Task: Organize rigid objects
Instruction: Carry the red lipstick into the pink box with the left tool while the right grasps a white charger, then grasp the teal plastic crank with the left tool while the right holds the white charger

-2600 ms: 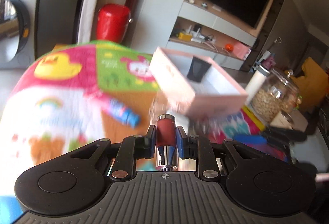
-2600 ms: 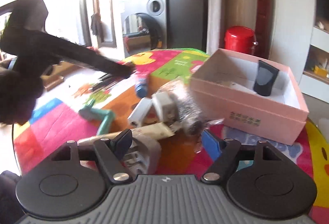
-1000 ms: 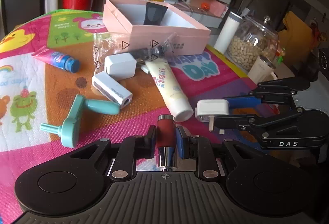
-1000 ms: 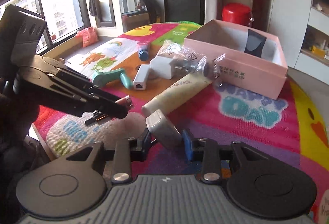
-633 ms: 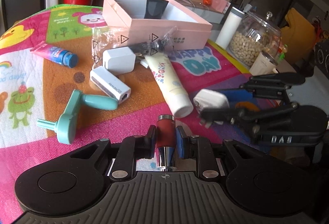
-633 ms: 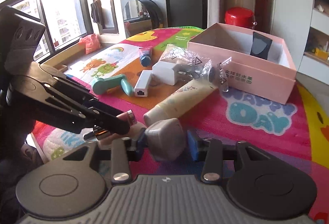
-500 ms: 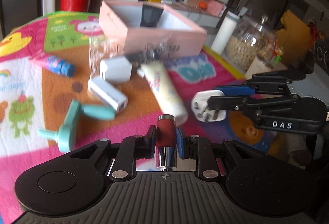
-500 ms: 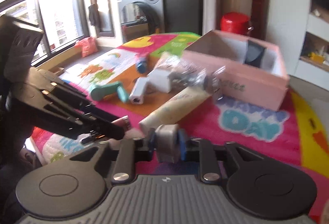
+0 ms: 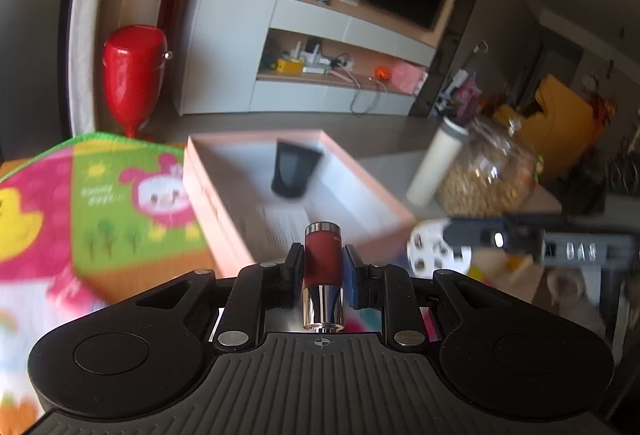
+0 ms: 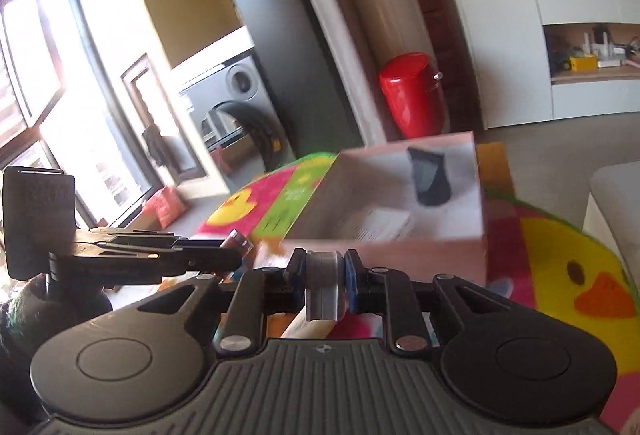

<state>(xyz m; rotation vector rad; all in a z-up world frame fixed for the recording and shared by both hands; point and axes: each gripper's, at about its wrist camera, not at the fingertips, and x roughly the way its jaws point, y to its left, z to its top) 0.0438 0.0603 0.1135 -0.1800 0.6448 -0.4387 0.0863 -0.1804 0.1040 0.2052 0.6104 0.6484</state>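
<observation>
Fingers (image 9: 322,265) pinch glossy red-and-chrome cylinder (image 9: 322,267) (pink cardboard box (image 9: 224,203) beyond).

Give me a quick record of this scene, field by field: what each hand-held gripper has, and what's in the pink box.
left hand-held gripper: shut on red and chrome cylinder
right hand-held gripper: shut on white plug adapter
pink box: open, on the colourful mat
box contents: dark cup-shaped item, printed paper
image quality: motion blur
</observation>
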